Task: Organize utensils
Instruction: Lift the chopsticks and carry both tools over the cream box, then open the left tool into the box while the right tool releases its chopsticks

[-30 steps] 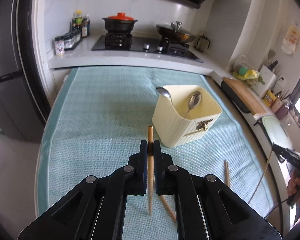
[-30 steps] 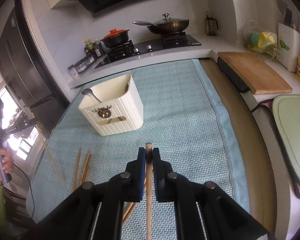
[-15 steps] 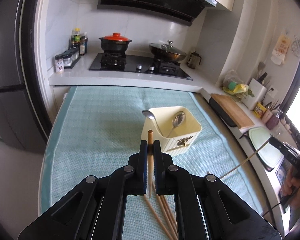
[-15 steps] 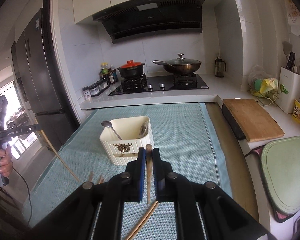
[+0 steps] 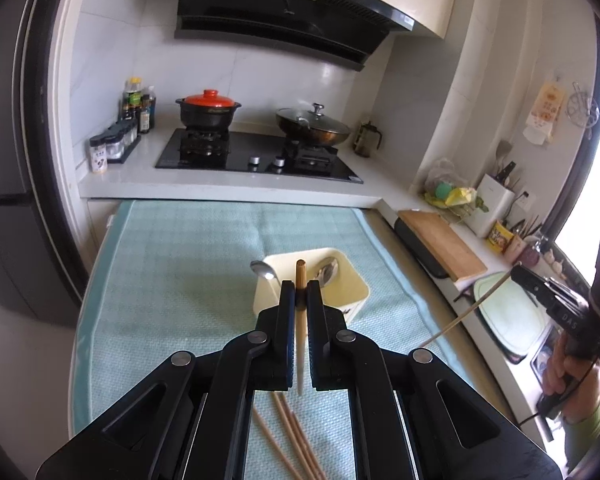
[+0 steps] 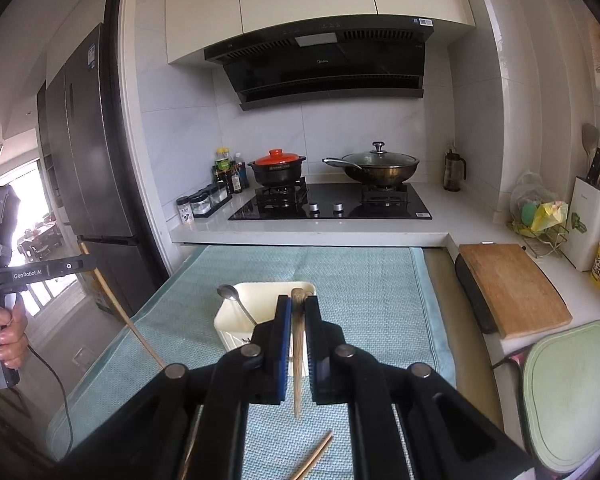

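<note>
Leftmost, seen from the right wrist camera, the left gripper [image 6: 86,261] is clenched on a thin wooden chopstick [image 6: 128,320] that slants down over the edge of the woven teal table mat [image 6: 380,304]. Its own camera shows the same chopstick [image 5: 300,312], pale and round-ended, pinched upright between matte black jaws, its tip clear of the mat. Beneath it several reddish-brown loose chopsticks [image 5: 296,440] lie fanned on the mat. Just beyond stands the cream ribbed utensil holder [image 5: 360,280], square with rounded corners, holding two shiny metal spoons [image 5: 265,270].

Further right, the right gripper [image 6: 298,308] grips a second wooden chopstick [image 6: 297,360] upright between blue-edged pads, in line with the holder [image 6: 230,320]; one more stray chopstick [image 6: 316,454] lies on the mat below. A wooden cutting board [image 6: 512,288] sits on the white counter at right.

Compared with a second ago, both grippers have risen with their chopsticks: the holder sits lower and smaller in both views and the range hood [image 6: 324,64] has come into sight.
</note>
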A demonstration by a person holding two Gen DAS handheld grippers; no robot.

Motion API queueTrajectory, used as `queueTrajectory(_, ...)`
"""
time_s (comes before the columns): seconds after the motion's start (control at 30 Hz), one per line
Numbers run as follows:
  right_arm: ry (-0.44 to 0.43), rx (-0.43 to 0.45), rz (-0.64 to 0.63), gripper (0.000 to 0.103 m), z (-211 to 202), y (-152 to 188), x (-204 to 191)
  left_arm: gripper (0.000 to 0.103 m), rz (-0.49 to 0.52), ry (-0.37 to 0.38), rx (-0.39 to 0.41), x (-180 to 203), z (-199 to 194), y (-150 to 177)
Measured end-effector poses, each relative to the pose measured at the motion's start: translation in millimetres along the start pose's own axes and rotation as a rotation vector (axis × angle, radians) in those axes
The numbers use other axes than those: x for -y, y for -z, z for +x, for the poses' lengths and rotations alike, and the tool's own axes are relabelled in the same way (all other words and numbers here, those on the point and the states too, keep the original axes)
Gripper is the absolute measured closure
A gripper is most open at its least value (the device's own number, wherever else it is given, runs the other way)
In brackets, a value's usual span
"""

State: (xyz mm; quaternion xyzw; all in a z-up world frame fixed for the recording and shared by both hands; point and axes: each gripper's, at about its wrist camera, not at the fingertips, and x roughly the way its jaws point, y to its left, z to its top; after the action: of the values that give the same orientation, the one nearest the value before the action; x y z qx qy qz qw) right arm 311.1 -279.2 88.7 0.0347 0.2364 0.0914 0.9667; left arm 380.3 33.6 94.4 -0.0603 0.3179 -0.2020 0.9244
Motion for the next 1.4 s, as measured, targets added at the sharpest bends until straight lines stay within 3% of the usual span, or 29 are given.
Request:
queueTrajectory(0.3, -0.014, 0.074, -0.014, 0.096, 8, -48, -12, 0.100, 0.026, 0.019, 0.049, 23, 12, -41)
queueTrajectory(0.5, -0.020, 0.108, -0.047, 0.096, 24, -76, -25, 0.100, 0.035, -0.015, 0.081, 32, 33, -65)
queueTrajectory(0.73, -0.044, 0.127, -0.047, 0.096, 59, -87, -32, 0.100, 0.008, -0.031, 0.087, 25, 69, -76)
queueTrajectory(1.07, -0.055, 0.009, -0.040, 0.096, 138, -63, -31, 0.100, -0.025, -0.068, -0.015, 1, 133, -52)
queueTrajectory(1.4, -0.076, -0.185, 0.024, 0.096, 203, -27, -12, 0.100, -0.025, -0.089, -0.107, 3, 178, -29)
